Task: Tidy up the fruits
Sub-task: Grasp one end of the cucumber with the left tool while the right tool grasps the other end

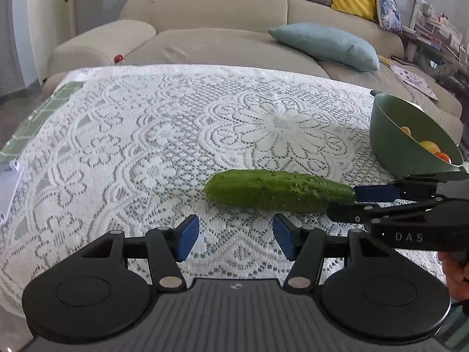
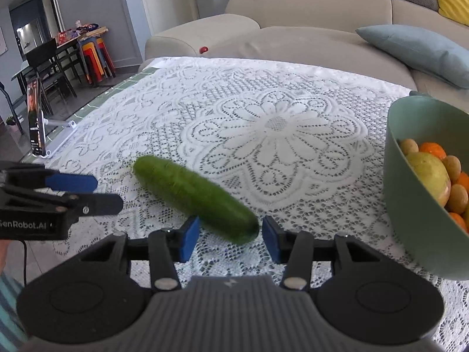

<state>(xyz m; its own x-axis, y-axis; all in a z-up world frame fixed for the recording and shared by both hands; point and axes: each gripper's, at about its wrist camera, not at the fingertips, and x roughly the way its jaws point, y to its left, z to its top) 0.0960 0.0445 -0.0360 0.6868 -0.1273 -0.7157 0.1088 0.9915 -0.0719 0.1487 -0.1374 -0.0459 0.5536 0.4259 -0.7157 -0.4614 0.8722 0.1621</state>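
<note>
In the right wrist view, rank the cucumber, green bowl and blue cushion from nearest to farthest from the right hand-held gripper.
1. Cucumber: its end lies between the right hand-held gripper pads.
2. Green bowl: on the right, on the table.
3. Blue cushion: far right, on the sofa.

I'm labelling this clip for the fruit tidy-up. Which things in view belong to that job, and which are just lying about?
Belongs to the job:
cucumber
green bowl
fruit in the bowl
right gripper
left gripper

Just lying about:
lace cloth
phone on a stand
sofa
blue cushion
red ball
</note>
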